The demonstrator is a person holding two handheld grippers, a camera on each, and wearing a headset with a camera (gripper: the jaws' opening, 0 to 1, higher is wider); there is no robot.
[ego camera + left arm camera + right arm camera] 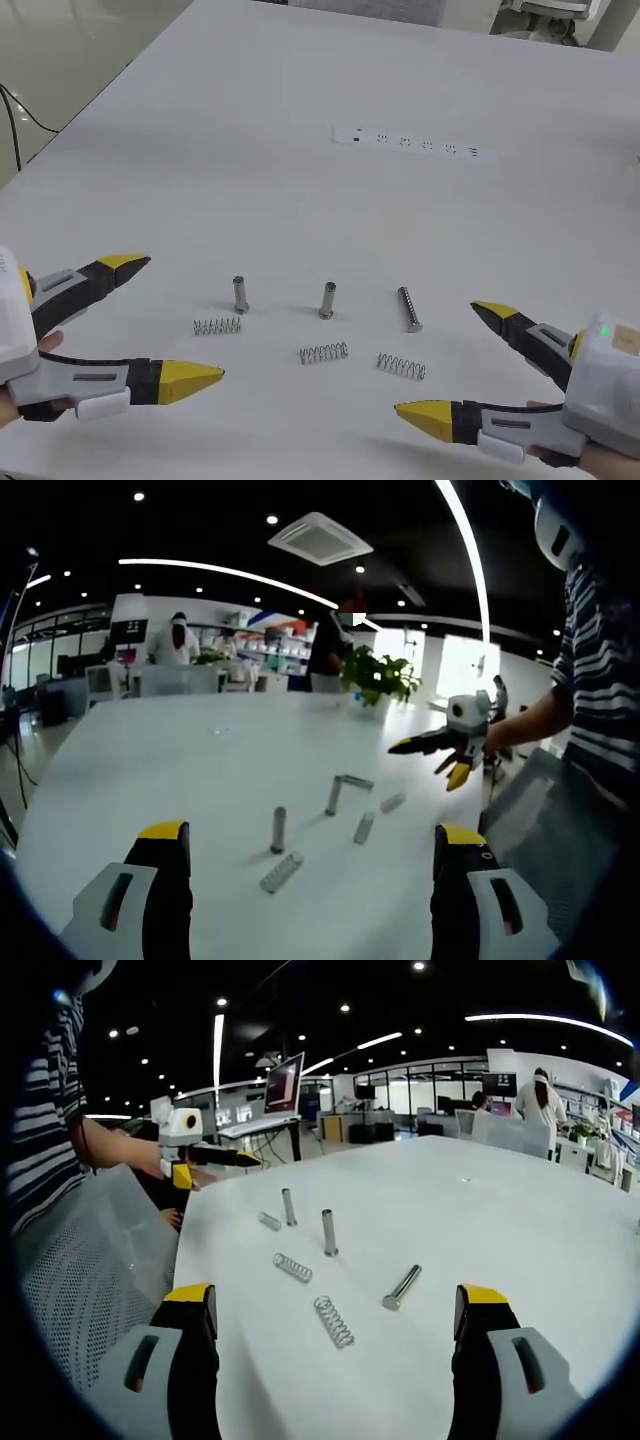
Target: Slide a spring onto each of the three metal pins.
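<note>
Currently, the white bench (300, 80) carries a flush power strip (405, 143) at the upper centre of the head view, well apart from the work parts. In the left gripper view a potted plant (375, 675) stands at the far edge of the bench. Bare bench surface lies between each claw and the parts.

The three pins form a row across the lower centre of the head view. The left pin (240, 294) and the middle pin (328, 299) stand upright, long axis vertical. The right pin (408, 309) lies flat, with its long axis running from the upper left to the lower right of the frame and its head at the lower end.

Below each pin lies one spring, apart from it: the left spring (217, 326), the middle spring (323, 352) and the right spring (401, 366). Each lies flat with its long axis roughly left to right. No spring is on a pin yet.

The left claw (186, 318) sits at the lower left of the frame, tips pointing right toward the row, jaws spread wide and empty. The right claw (434, 357) sits at the lower right, tips pointing left, jaws likewise spread wide and empty. Neither claw touches a part.
</note>
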